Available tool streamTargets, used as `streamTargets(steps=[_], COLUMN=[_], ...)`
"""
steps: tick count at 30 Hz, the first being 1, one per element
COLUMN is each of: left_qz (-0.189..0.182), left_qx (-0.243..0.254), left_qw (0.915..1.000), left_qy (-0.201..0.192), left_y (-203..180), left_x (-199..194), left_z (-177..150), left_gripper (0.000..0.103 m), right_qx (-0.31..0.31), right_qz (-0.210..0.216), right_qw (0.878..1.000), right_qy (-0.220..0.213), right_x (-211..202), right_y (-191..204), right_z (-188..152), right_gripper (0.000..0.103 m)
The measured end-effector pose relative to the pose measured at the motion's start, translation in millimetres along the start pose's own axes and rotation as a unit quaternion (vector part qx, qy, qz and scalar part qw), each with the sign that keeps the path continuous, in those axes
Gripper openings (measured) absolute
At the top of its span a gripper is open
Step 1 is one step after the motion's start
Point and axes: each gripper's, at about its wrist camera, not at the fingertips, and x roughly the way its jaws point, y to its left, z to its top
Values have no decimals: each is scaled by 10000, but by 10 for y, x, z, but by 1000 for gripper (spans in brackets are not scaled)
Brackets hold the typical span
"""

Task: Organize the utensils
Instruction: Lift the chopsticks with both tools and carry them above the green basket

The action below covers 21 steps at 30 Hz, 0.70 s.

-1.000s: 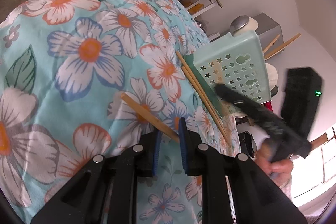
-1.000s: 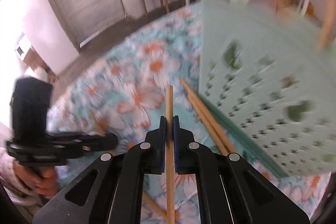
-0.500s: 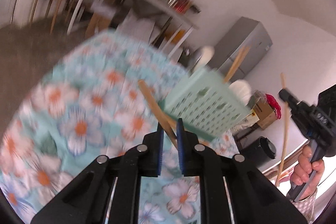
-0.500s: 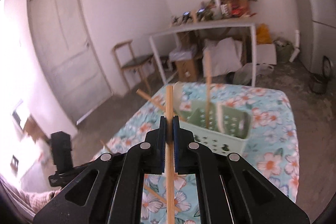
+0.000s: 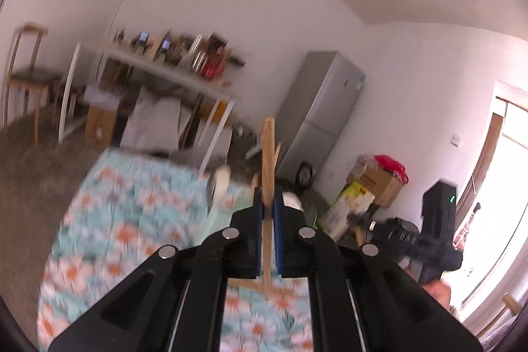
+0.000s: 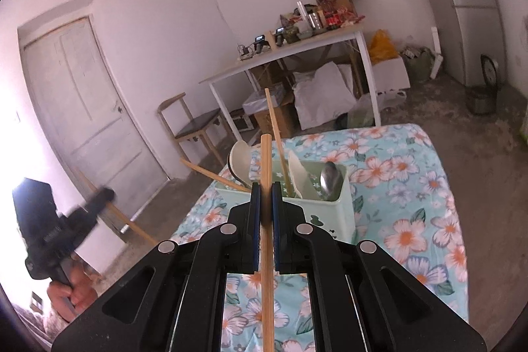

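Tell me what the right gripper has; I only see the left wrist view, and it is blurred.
Observer: The right gripper is shut on a wooden chopstick that points towards the green basket.
Operator: What is in the basket already?
Observer: A metal spoon, two white spoons and one upright chopstick.
Operator: Anything sitting badly?
Observer: A slanted chopstick lies across the basket's left rim, sticking outward.
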Motion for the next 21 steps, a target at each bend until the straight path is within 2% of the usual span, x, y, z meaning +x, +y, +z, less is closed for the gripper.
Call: streamTargets(steps=[4,11,15,21], left_qz=[-214,-235,30,495], left_qx=[186,759,978,1208], left_qw=[9992,9935,9934,9914], left_qy=[-268,-819,-607,-135], left_y=[-207,-568,-616,-565], left_x=[-11,96,490,1117], left_z=[247,648,744,591], left_gripper=[5,5,5,5], right_qx=[112,154,166,202], right_qz=[134,369,430,468], right_qw=[9998,9990,9985,9983], right_qy=[-73,-195,-292,-297], right_x=[-95,-247,-307,-331], right_y=[-47,-62,-89,-177], right_z=[-47,-7,2,18], right_gripper=[5,5,5,5])
